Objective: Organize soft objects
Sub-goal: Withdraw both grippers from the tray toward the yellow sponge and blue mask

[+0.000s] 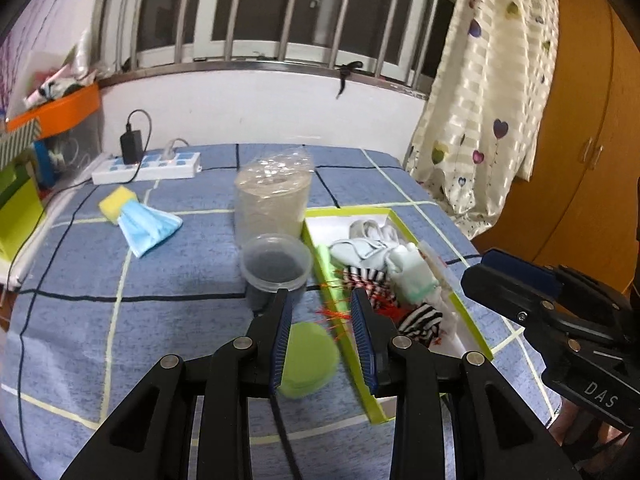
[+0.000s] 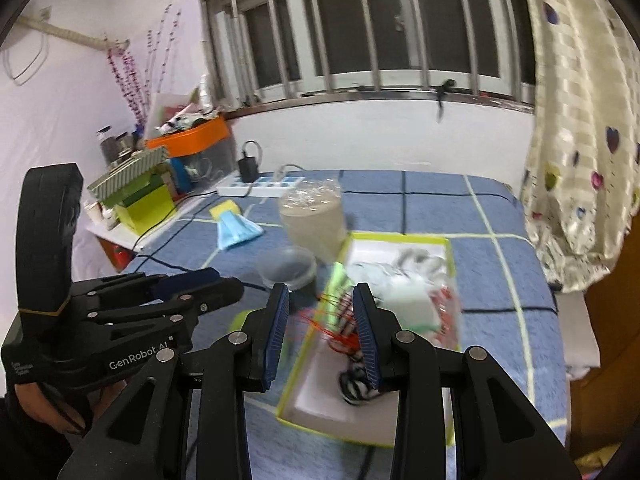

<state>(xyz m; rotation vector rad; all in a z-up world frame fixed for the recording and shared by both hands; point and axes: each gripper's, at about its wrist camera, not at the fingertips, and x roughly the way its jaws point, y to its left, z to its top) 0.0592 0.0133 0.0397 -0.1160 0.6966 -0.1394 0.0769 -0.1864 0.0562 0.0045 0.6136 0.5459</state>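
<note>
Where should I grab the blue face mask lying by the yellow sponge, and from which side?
Take the blue face mask at its wide fanned end, the part nearest the left gripper, coming down from above. Its narrow end lies against the yellow sponge, so a pinch there would likely catch the sponge too. The wide end lies flat on the blue bedspread; straddle a pleat with open jaws and close.

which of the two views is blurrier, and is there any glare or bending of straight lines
Right wrist view: motion-smeared, worst over the box of soft items and the clear tub; the right gripper itself stays sharp. Left wrist view: crisp, with glare on the plastic-wrapped roll. Both views: fisheye bows the window bars and darkens the corners.
</note>
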